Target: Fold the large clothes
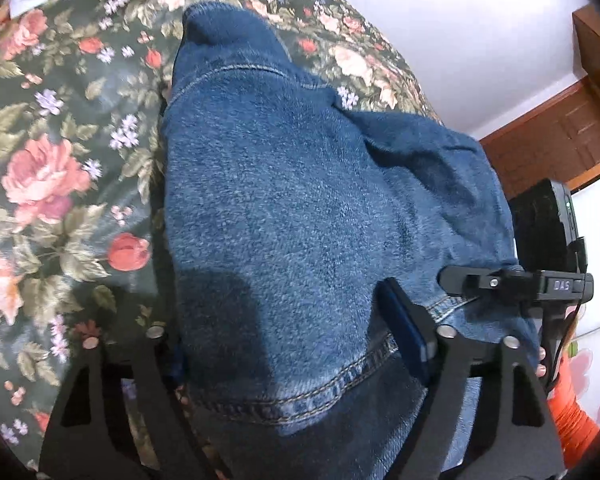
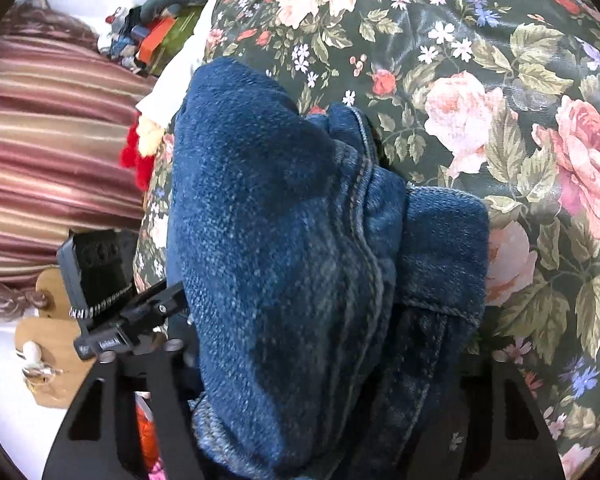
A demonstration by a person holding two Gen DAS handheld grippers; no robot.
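Denim, dark blue jeans with orange stitching (image 1: 300, 208), lying bunched on floral vinyl-covered bench (image 1: 52, 168), long axis running away from both tongs. Left tongs (image 1: 296, 352) straddling stitched hem at near edge; right tongs (image 2: 324, 380) straddling seamed fold. Grip on either: cannot tell, pads half hidden. Both hands equally near.

The blue jeans (image 1: 284, 208) fill the middle of the bed, right between the fingers of each gripper, so nothing can go straight ahead there. The flowered bed cover (image 1: 56, 184) is bare beside the jeans, with room to pass. A pile of small things (image 2: 148, 40) sits off the far bed edge.
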